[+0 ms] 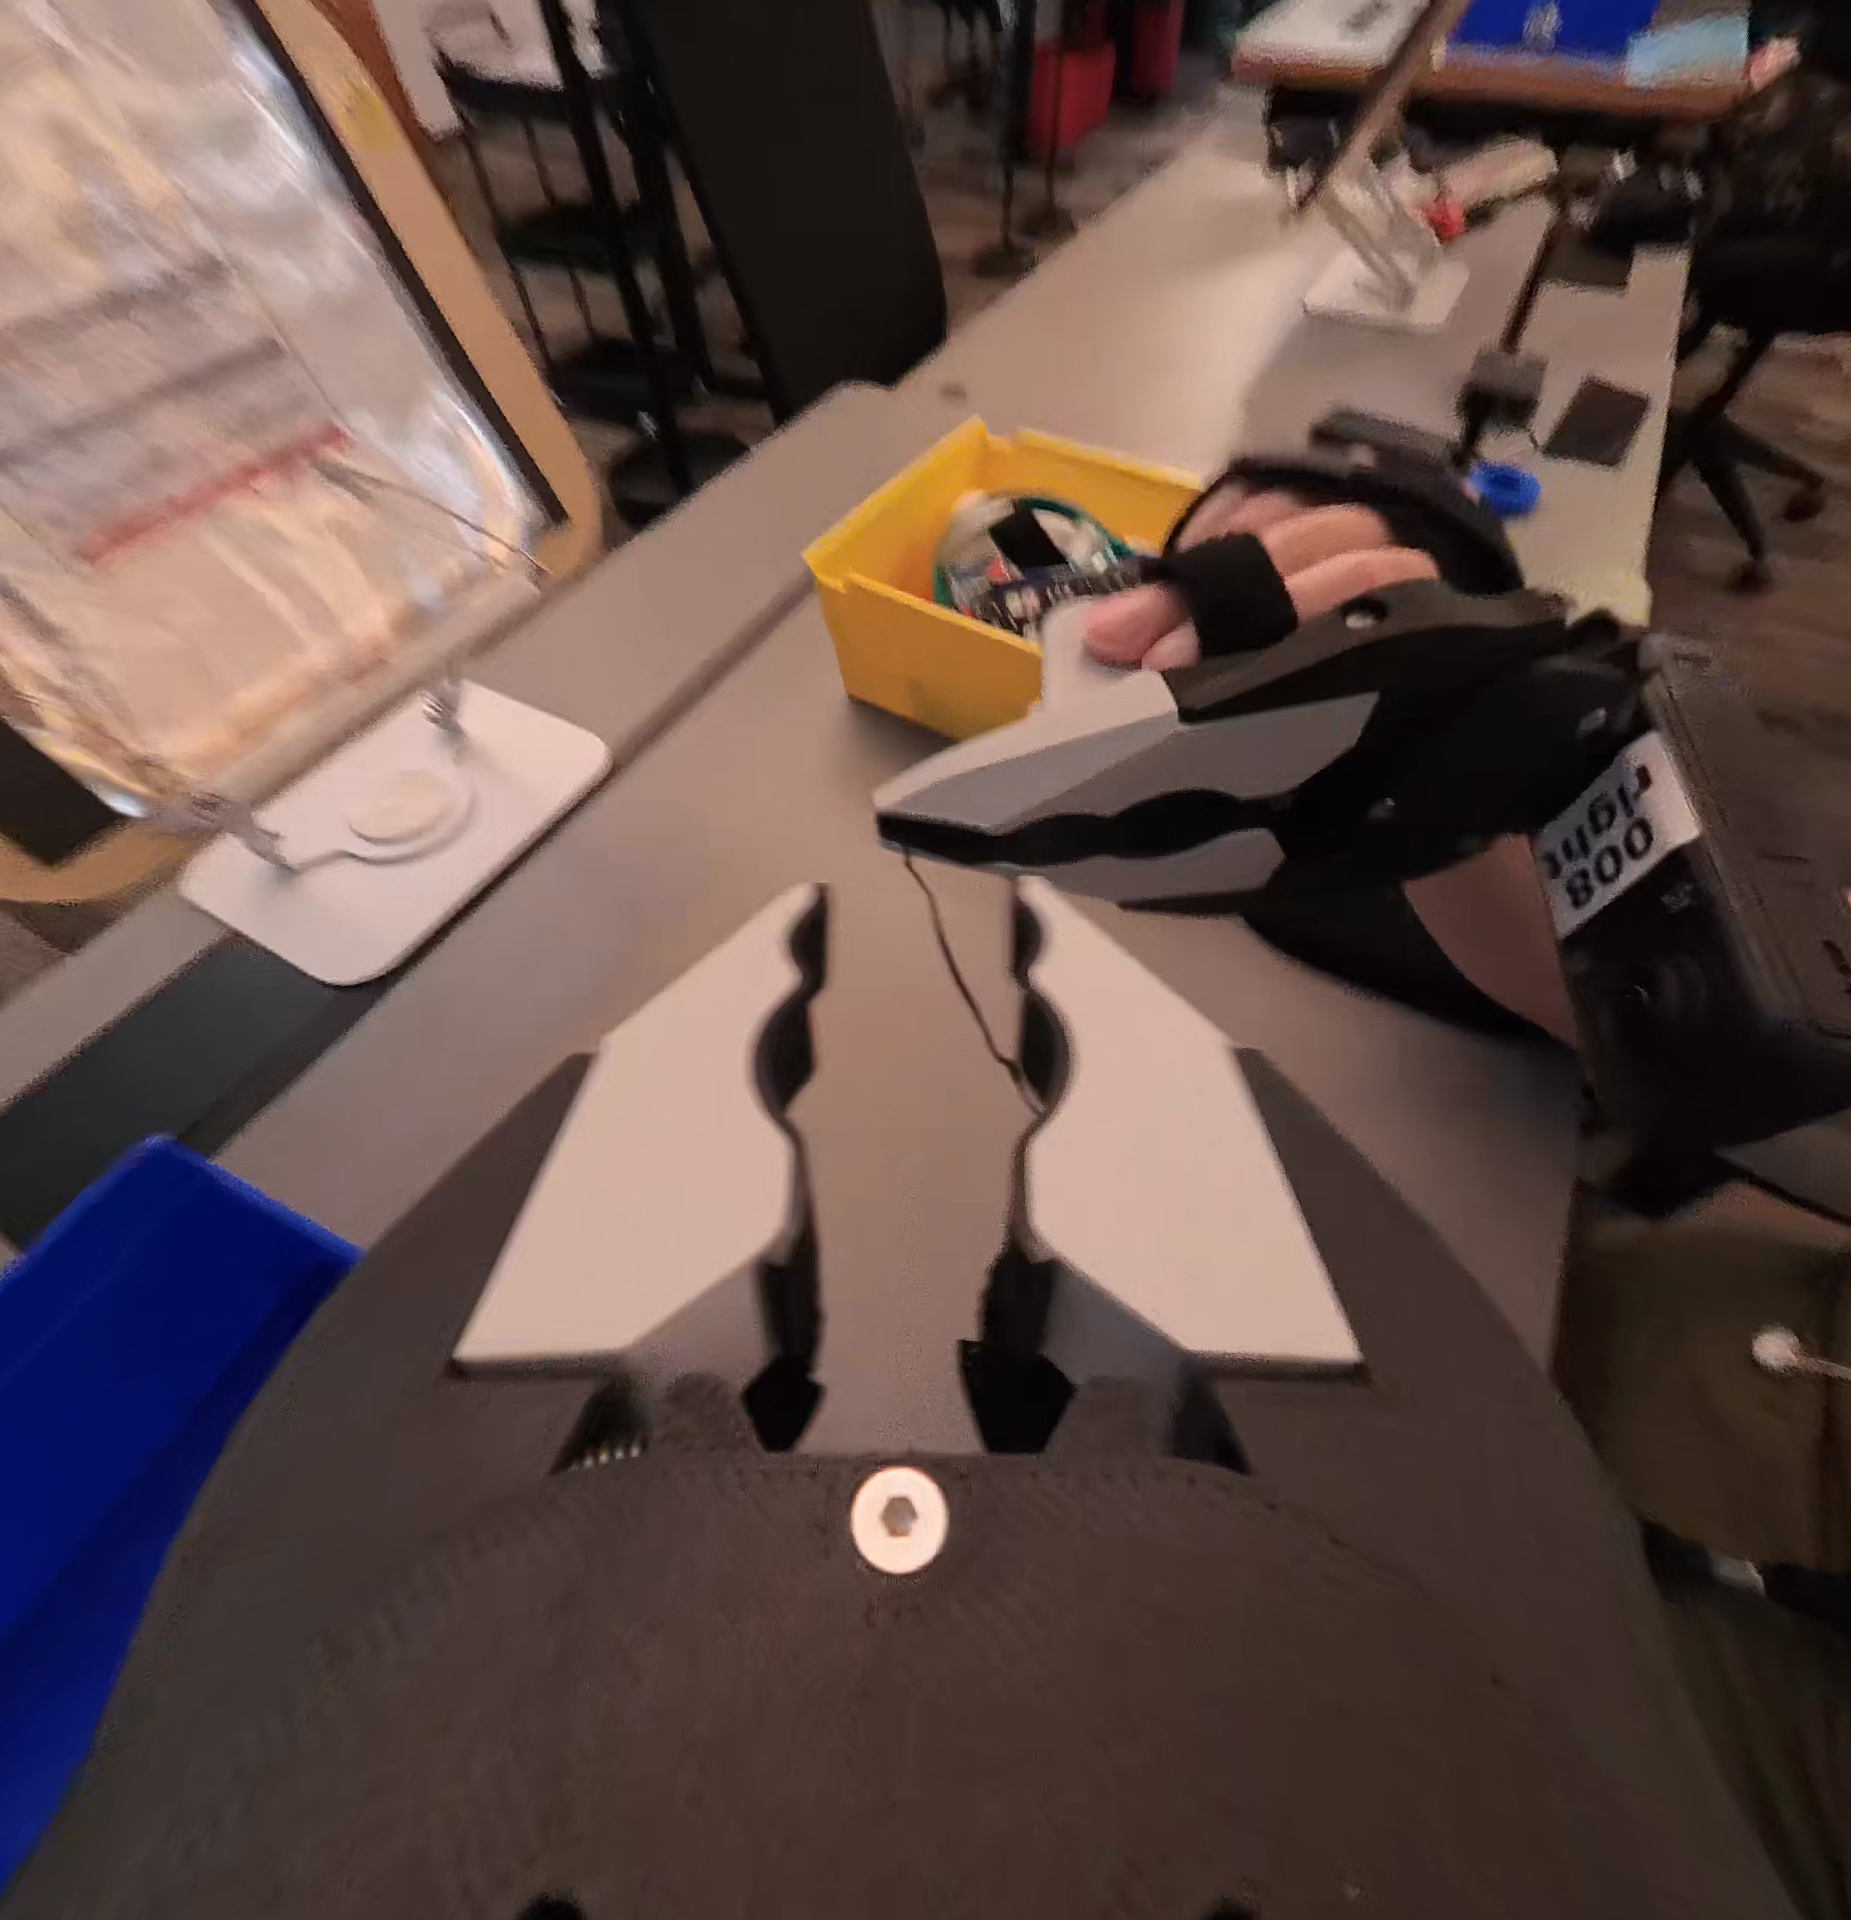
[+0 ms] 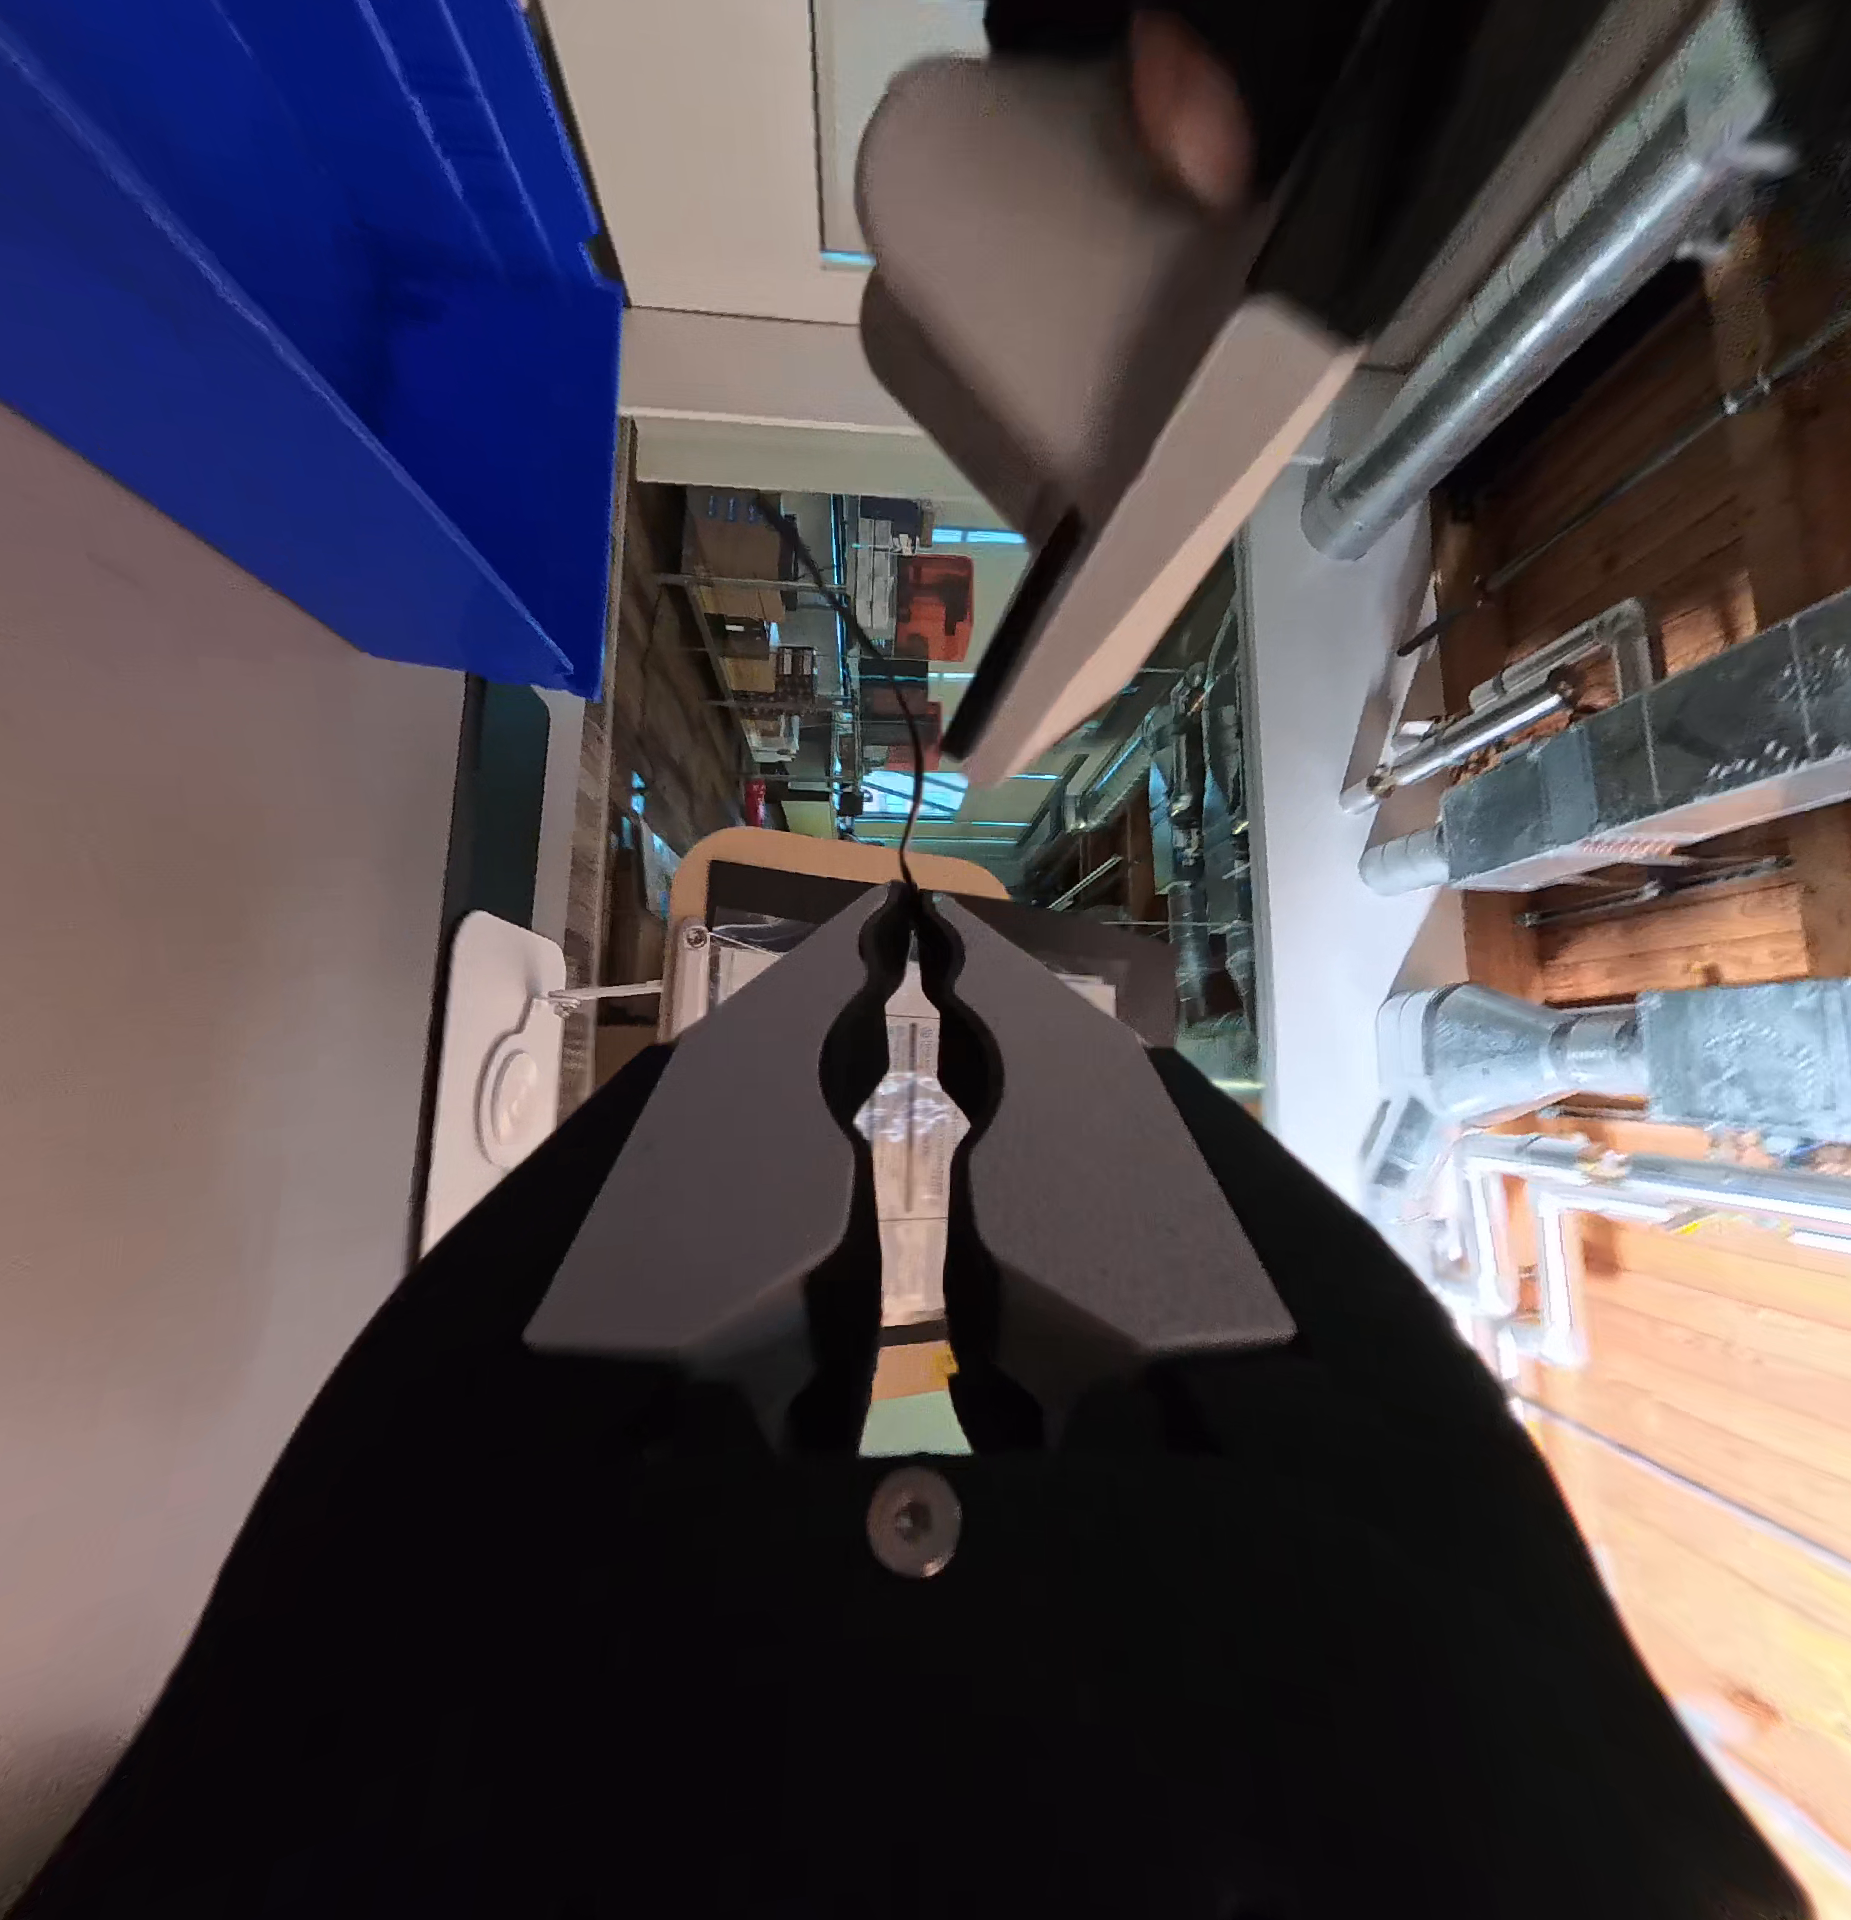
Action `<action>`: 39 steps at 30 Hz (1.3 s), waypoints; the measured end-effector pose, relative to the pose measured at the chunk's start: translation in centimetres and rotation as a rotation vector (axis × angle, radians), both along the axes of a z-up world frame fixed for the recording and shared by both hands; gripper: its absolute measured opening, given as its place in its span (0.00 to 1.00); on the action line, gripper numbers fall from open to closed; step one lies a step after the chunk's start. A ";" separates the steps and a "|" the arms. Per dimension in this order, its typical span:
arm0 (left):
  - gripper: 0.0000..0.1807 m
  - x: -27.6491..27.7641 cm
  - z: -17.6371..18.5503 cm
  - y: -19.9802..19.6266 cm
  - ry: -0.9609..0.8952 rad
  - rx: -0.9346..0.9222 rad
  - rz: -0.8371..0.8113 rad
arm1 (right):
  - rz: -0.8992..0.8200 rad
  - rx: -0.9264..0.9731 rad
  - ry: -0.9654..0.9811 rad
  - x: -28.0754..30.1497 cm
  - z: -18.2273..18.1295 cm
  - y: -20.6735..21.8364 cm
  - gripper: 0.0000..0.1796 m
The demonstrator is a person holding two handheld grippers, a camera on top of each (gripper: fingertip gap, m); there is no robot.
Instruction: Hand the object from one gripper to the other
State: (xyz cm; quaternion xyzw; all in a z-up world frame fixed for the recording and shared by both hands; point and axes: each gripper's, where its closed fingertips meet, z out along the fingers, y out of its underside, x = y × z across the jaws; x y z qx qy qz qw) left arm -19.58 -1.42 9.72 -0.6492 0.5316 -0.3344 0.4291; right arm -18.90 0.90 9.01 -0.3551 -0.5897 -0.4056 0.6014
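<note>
A thin black cord hangs from the tips of my right gripper, which comes in from the right and is shut on the cord's upper end. The cord runs down between the fingers of my left gripper and lies close to the inner side of its right finger. The left jaws stand apart, not closed on the cord. In the right wrist view my right gripper pinches the cord at its very tips. The left gripper shows above it, blurred.
A yellow bin with several small items sits on the grey table behind the grippers. A blue bin is at the near left. A clear stand on a white base is at the left. A gloved hand holds the right gripper. My two grippers' fingertips are within a few centimetres of each other.
</note>
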 end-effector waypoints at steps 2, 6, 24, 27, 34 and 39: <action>0.32 -0.9 2.5 0.8 -0.106 0.069 0.061 | 0.001 -0.052 0.118 0.6 0.6 0.4 0.00; 0.31 -3.4 7.3 0.5 -0.367 0.164 0.061 | 0.122 -0.373 0.586 1.3 1.6 1.0 0.00; 0.18 0.9 3.2 -0.8 -0.307 -0.134 -0.219 | 0.610 -1.522 1.199 -2.0 2.8 -4.6 0.00; 0.15 1.4 3.3 -1.4 -0.320 -0.157 -0.251 | 0.632 -1.515 1.187 -2.0 3.1 -4.9 0.00; 0.16 1.7 3.2 -1.3 -0.321 -0.179 -0.246 | 0.618 -1.500 1.177 -1.8 3.2 -5.0 0.00; 0.18 1.4 3.8 -1.6 -0.360 -0.212 -0.276 | 0.628 -1.505 1.176 -1.8 3.3 -5.1 0.00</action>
